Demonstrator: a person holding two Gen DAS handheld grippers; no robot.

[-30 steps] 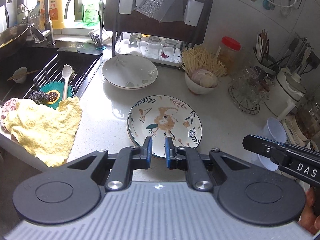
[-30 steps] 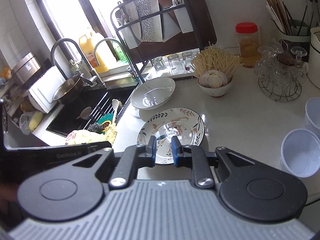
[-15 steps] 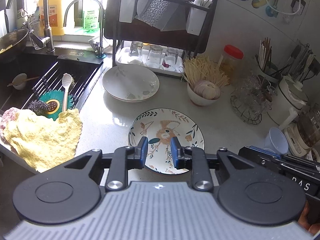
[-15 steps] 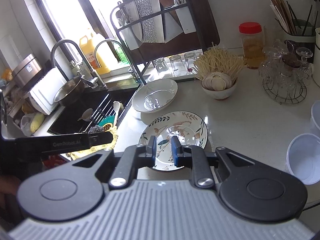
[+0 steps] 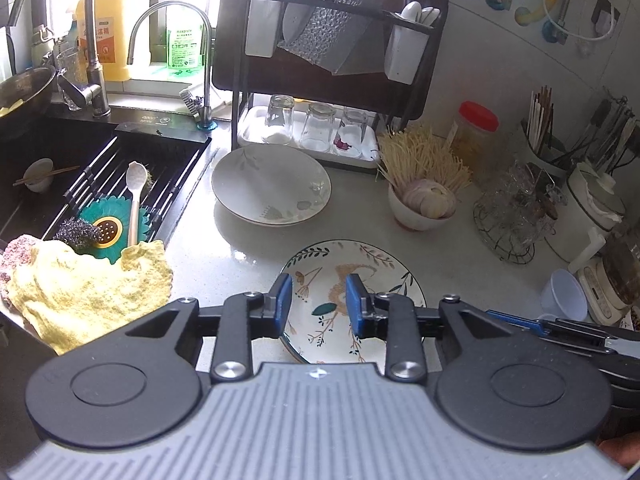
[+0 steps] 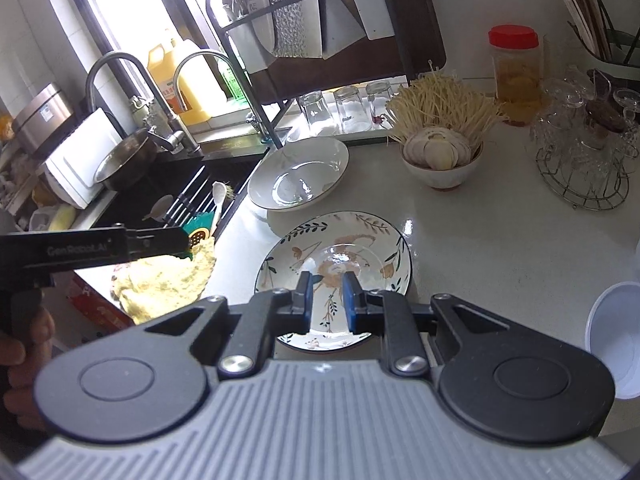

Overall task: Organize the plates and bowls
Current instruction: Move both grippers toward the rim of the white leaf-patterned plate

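A flower-patterned plate (image 5: 352, 280) lies on the white counter, also in the right wrist view (image 6: 340, 248). A white shallow bowl (image 5: 272, 186) sits behind it near the sink, seen again in the right wrist view (image 6: 298, 178). My left gripper (image 5: 318, 304) is open and empty, hovering over the patterned plate's near half. My right gripper (image 6: 325, 300) is partly open and empty, above the same plate's near edge. A small bowl of sliced food (image 5: 424, 206) stands to the right.
A dish rack (image 5: 320, 80) with upturned glasses stands at the back. The black sink (image 5: 80, 176) with a spoon and yellow cloth (image 5: 84, 288) is at left. A wire basket of glassware (image 5: 516, 216) and plastic cups (image 6: 616, 336) are at right.
My left gripper's jaws have opened wider over the patterned plate. My right gripper's jaws have opened a little. Both views have drawn back slightly.
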